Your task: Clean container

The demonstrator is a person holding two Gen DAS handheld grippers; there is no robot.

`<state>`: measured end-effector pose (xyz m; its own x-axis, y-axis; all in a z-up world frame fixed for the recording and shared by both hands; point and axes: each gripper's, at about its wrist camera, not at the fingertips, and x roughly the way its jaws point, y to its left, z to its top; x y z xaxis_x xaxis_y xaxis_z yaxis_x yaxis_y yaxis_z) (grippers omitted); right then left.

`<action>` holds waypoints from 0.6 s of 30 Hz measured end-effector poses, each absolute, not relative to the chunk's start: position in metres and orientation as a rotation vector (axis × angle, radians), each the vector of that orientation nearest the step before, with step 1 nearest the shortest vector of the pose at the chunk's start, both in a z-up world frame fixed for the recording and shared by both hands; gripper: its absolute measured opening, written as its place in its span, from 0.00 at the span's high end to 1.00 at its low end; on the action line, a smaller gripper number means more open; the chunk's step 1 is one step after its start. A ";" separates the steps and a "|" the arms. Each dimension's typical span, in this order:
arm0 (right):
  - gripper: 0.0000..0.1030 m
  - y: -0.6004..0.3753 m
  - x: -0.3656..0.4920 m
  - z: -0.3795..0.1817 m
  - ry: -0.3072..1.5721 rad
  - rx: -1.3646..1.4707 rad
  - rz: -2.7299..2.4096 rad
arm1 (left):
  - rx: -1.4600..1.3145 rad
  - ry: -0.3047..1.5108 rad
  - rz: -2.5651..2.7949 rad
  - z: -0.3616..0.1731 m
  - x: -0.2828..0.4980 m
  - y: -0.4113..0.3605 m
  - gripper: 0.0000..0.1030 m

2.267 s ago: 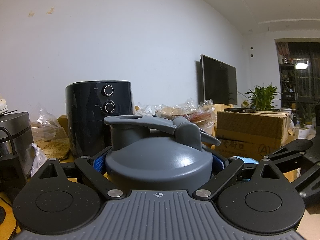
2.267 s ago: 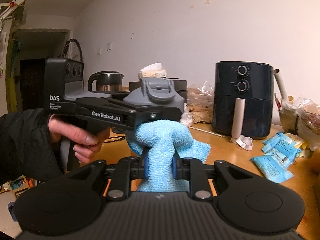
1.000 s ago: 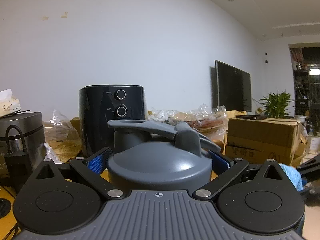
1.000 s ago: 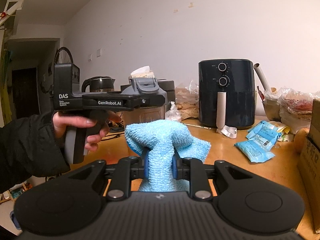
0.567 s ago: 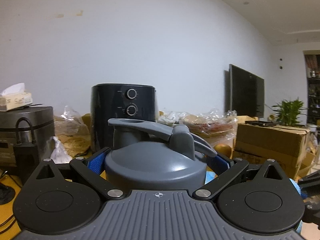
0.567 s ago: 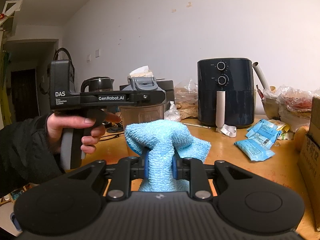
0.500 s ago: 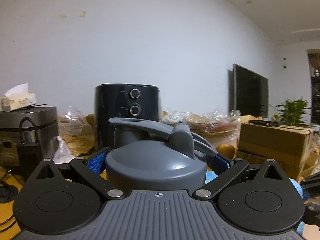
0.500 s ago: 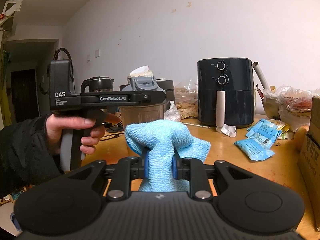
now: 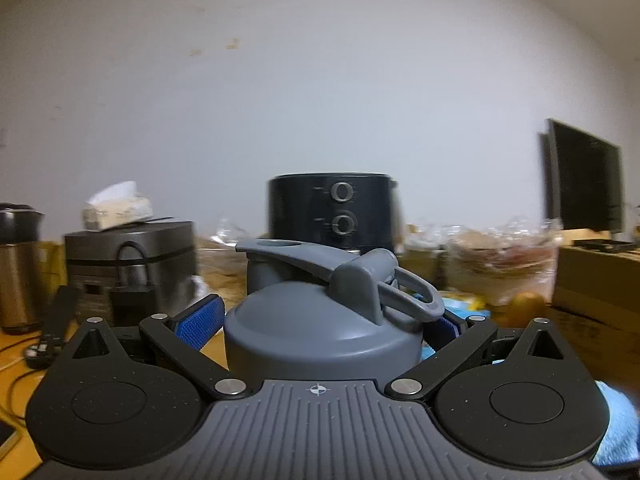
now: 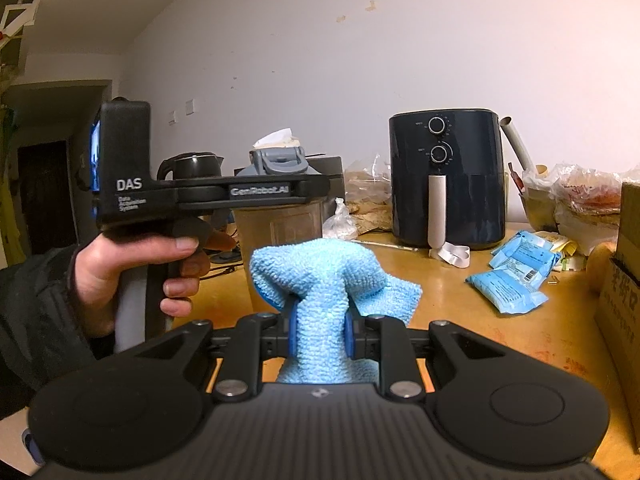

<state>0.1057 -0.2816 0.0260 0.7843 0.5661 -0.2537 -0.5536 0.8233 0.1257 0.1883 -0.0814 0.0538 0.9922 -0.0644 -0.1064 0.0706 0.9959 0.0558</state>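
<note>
The left gripper (image 9: 320, 320) is clamped on the container (image 9: 324, 332), a clear-walled shaker bottle with a grey domed lid; its blue pads (image 9: 200, 322) press the lid from either side. In the right wrist view the same gripper (image 10: 316, 190) shows side-on at about ten o'clock from the cloth, carried by the person's left hand (image 10: 132, 276) around its pistol grip, with the container (image 10: 280, 224) hanging upright under its fingers, above the table (image 10: 460, 292). The lid's flip cap and carry loop (image 9: 408, 292) point toward two o'clock in the left wrist view.

The right gripper (image 10: 320, 328) is closed tight on a light blue cloth (image 10: 320, 280), which bunches up out of the narrow gap between its pads and fans out above them. The cloth sits just below and in front of the container; whether the two touch cannot be told. A corner of the cloth (image 9: 616, 428) shows at four o'clock in the left wrist view.

Behind, at one o'clock from the cloth, a dark air fryer (image 10: 446, 180) with two dials stands on the wooden table. Blue packets (image 10: 508, 280) lie at three o'clock, beside a cardboard box (image 10: 622, 288) at the edge. A kettle (image 10: 192, 166) and a tissue box (image 10: 276, 140) stand behind the container at eleven o'clock.
</note>
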 end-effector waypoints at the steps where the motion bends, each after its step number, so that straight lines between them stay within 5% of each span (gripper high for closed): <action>1: 0.81 -0.282 0.106 0.026 0.288 0.046 0.603 | 0.064 0.104 -0.044 0.054 0.188 -0.085 0.00; 18: 0.81 -0.288 0.103 0.024 0.289 0.061 0.595 | 0.018 0.105 0.217 0.055 0.192 -0.116 0.00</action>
<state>0.1030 -0.2877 0.0237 0.7892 0.5605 -0.2508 -0.5436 0.8277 0.1393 0.1919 -0.1164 0.0554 0.9712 0.2155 -0.1021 -0.2135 0.9765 0.0296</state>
